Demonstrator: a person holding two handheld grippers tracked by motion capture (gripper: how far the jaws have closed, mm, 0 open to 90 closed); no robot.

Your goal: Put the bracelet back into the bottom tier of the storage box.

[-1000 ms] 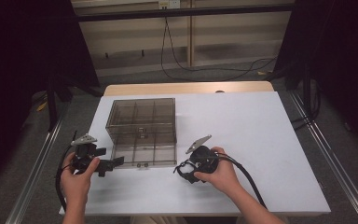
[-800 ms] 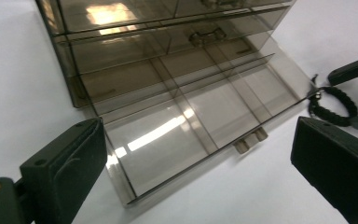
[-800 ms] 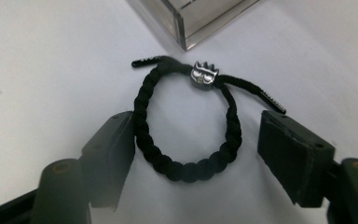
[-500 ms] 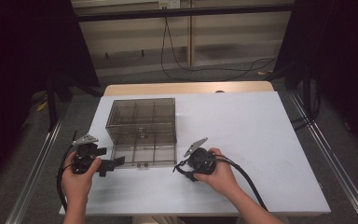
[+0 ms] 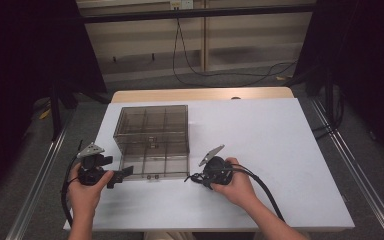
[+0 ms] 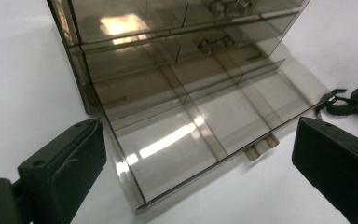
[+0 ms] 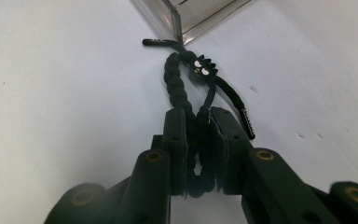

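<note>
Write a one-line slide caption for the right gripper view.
Right claw, its jaws just closing, pinches a black braided cord with a cartoon-eyed charm beside the drawer box corner.

white table (image 5: 290,150), floor cables (image 5: 215,75), metal rails (image 5: 35,185)

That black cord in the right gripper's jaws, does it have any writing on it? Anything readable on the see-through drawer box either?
Black braided cord: white print on its tip, too small and blurred to read.
Charm on the cord: a cartoon face with two white eyes, no words.
Clear drawer box: no label or number to be seen.
</note>
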